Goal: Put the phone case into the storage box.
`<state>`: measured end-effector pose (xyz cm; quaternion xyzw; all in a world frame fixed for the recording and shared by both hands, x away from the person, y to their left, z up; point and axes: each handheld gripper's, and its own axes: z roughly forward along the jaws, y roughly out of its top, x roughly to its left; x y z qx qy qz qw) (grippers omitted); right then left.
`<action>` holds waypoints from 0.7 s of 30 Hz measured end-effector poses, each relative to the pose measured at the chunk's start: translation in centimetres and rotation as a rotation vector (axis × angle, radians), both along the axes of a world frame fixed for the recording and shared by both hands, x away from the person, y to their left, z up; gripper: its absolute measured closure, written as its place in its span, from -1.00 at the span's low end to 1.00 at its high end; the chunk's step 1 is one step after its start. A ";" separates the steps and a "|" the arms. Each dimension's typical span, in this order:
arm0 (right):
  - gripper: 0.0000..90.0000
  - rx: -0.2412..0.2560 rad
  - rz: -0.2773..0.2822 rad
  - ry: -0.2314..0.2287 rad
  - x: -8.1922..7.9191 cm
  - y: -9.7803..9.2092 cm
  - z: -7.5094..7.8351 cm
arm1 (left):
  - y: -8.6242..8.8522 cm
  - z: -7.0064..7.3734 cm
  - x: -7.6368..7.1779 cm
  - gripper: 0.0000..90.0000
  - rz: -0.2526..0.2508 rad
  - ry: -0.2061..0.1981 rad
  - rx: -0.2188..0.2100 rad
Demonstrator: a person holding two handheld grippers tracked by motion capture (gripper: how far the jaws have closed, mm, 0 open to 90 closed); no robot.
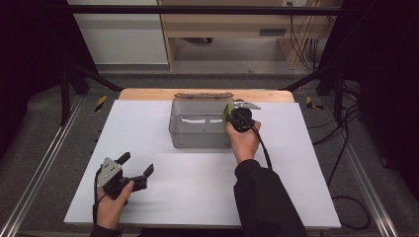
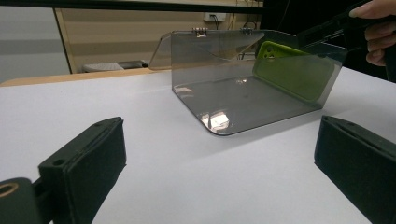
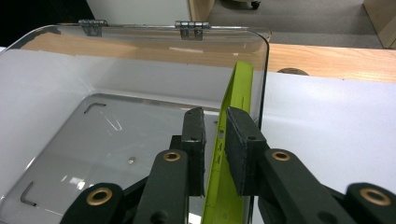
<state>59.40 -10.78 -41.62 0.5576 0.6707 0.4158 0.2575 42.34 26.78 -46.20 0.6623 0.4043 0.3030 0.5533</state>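
The left tongs (image 1: 136, 166) sit nearest the person at the near left of the white surface (image 1: 197, 182), gaping wide with nothing between them. In the left gripper view their two black pads stand far apart at the bottom corners, and bare surface (image 2: 196, 177) lies between them.

Farther off, ahead and to the right of the left tongs, stands a clear plastic box (image 1: 200, 123) with its hinged lid thrown back. The box (image 2: 243, 93) rests on the surface, well apart from the left tongs.

The right tongs (image 1: 230, 114) are at the right end of that box, held by the person's right hand (image 1: 243, 140). In the right gripper view the right tongs (image 3: 215, 140) are narrowed on a green phone case (image 3: 229, 154), which stands on edge between the pads, just inside the right wall of the box (image 3: 140, 88). The left gripper view shows the phone case (image 2: 292, 72) through the clear wall, tilted, inside the box.

Beyond the box runs the wooden far edge (image 1: 148, 94) of the surface.
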 end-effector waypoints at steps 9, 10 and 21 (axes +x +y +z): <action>0.71 0.017 0.019 -0.034 -0.2 0.0 0.2 | 0.0 0.0 0.0 -0.95 0.002 0.000 -0.002; 0.71 0.015 0.020 -0.037 -0.2 0.0 0.2 | 0.0 0.0 0.0 -0.95 0.002 0.000 -0.002; 0.72 0.031 0.029 -0.049 -0.2 0.0 0.3 | 0.0 0.0 0.0 -0.95 0.002 0.000 0.000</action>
